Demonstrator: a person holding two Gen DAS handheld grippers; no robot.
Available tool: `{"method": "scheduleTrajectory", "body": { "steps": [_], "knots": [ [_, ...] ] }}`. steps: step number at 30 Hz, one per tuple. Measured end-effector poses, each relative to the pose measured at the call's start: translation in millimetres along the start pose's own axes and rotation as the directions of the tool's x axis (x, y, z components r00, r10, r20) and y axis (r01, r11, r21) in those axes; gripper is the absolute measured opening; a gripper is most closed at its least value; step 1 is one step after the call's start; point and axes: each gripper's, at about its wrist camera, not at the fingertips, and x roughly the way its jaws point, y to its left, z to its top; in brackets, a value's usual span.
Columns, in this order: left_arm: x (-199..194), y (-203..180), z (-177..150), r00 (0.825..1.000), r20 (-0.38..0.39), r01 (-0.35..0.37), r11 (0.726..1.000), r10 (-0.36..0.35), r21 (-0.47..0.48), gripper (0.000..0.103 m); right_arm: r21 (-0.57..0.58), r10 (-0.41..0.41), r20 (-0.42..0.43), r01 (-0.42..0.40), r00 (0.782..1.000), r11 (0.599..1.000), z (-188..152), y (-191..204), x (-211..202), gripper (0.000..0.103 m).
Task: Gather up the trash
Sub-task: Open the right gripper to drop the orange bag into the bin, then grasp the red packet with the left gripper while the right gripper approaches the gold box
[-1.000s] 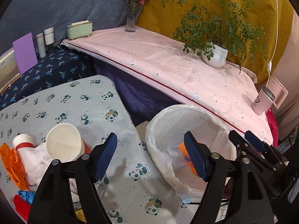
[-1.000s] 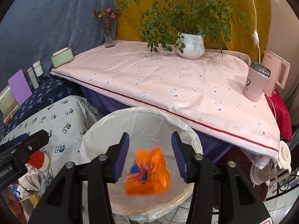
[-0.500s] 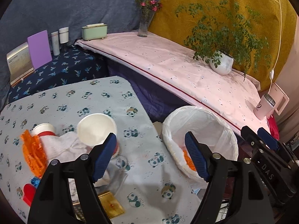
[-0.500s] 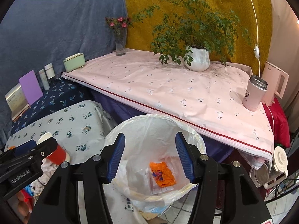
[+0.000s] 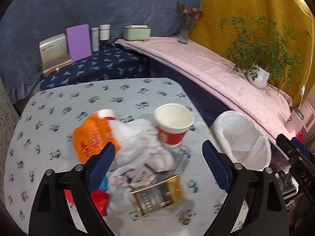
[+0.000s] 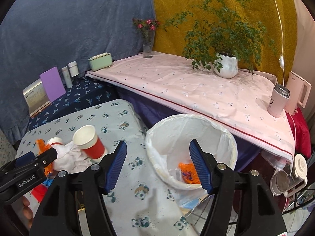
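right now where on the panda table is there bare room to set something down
Free: the far half of the panda tablecloth, behind the red paper cup, and the near strip beside the lined bin. Crowded: the orange wrapper, crumpled tissues and gold box heap.

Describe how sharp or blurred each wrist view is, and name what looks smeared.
Left wrist view: motion blur smears the orange wrapper, crumpled tissue and gold box, while the left claw itself stays crisp. Right wrist view: sharper overall, with the trash bin and potted plant clear; fisheye bending curves the edges.
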Motion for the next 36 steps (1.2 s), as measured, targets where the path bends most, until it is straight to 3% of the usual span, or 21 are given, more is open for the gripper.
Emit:
{"method": "scheduleTrajectory", "body": {
  "steps": [15,25,36],
  "knots": [
    [-5,97,-57,0.983,-0.127,-0.150,0.980,0.134,-0.130,0.092,-0.046,0.088,-0.079,-0.092,0.993,0.995,-41,58,-4,0.064],
    [1,134,-88,0.970,-0.210,-0.167,0.960,0.120,-0.223,0.092,-0.088,0.131,-0.164,-0.147,0.978,0.985,-77,91,6,0.065],
    [15,146,-90,0.967,-0.254,-0.106,0.948,0.028,-0.300,0.084,-0.118,0.158,-0.225,-0.188,0.961,0.975,-99,112,17,0.067]
  ]
}}
